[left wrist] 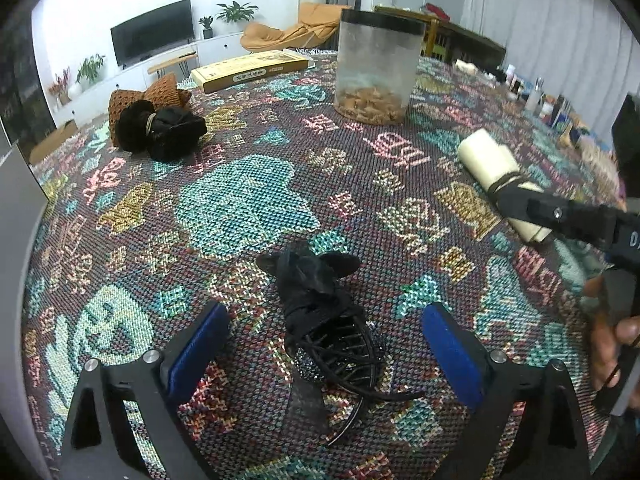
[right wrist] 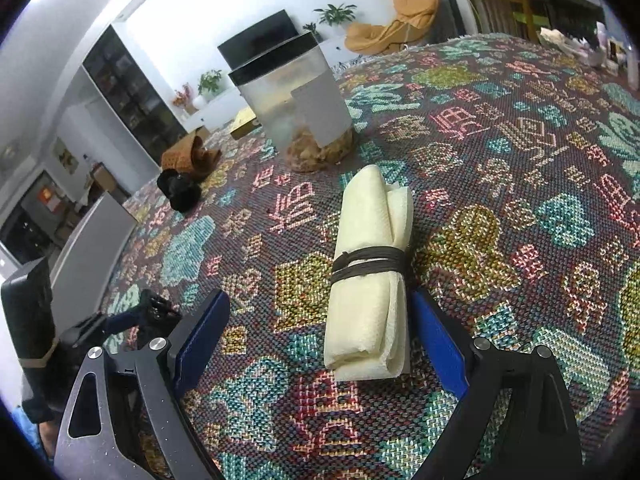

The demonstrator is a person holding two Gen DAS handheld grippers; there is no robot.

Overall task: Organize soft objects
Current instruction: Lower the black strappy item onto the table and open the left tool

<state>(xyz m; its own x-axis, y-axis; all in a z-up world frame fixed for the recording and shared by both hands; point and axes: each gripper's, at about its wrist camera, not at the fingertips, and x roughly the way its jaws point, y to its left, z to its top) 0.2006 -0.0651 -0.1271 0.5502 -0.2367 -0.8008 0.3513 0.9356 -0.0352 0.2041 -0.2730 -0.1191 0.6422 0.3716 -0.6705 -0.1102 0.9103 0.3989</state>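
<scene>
My left gripper is open, its blue pads either side of a black hair claw clip with a black fabric bow lying on the patterned tablecloth. My right gripper is open around a rolled cream cloth tied with a dark band; its right pad is close against the roll. The roll and the right gripper also show in the left wrist view. Black scrunchies and a brown knitted item lie at the far left.
A frosted clear container with tan pieces in its bottom stands at the table's far middle. A flat yellow box lies behind it. Small bottles and clutter line the far right edge.
</scene>
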